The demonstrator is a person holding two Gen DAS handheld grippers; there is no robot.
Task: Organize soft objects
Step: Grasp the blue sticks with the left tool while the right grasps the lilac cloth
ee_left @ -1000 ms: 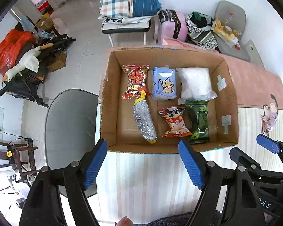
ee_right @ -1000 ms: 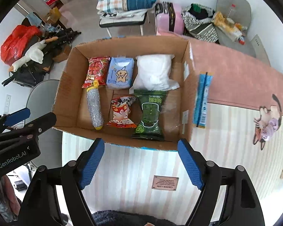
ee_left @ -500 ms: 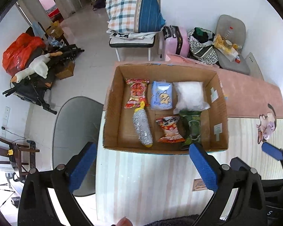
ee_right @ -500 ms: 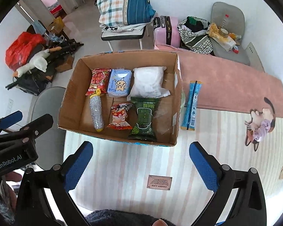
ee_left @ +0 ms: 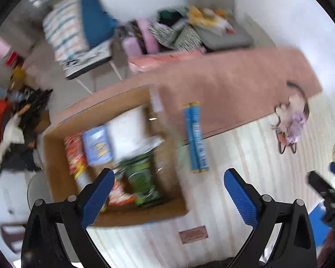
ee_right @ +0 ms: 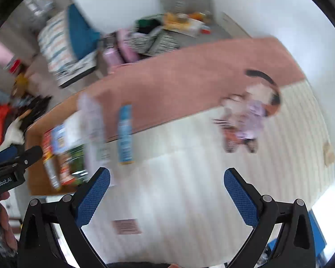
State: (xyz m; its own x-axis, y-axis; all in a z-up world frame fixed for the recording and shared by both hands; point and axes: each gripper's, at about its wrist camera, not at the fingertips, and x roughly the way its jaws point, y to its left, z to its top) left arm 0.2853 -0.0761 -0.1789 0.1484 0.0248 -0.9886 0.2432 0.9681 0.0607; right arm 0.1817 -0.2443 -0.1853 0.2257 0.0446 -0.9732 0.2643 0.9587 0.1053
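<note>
Beside cardboard box (ee_left: pixel 58 178), blue packet (ee_left: pixel 195 137)

Brown cardboard box (ee_left: pixel 55 174); blue packet (ee_left: pixel 195 137); pink-and-cream striped mat (ee_left: pixel 234 84); green pack (ee_left: pixel 143 178); blue-padded fingers (ee_left: pixel 241 197).

Black claw (ee_left: pixel 167 192), blue textured pads (ee_left: pixel 240 197)

Both claws are pointed almost straight down. The left claw (ee_left: pixel 167 192) is seen with its blue pads (ee_left: pixel 240 197) spread wide, and nothing is held between them. The right claw (ee_right: pixel 167 189) is likewise spread wide and empty, its pads (ee_right: pixel 241 196) clear of everything. Both sets of jaws were opened further within the last second. Fingers (ee_right: pixel 7 230) of the person's left hand are glimpsed at the left edge of the right wrist view.
</note>
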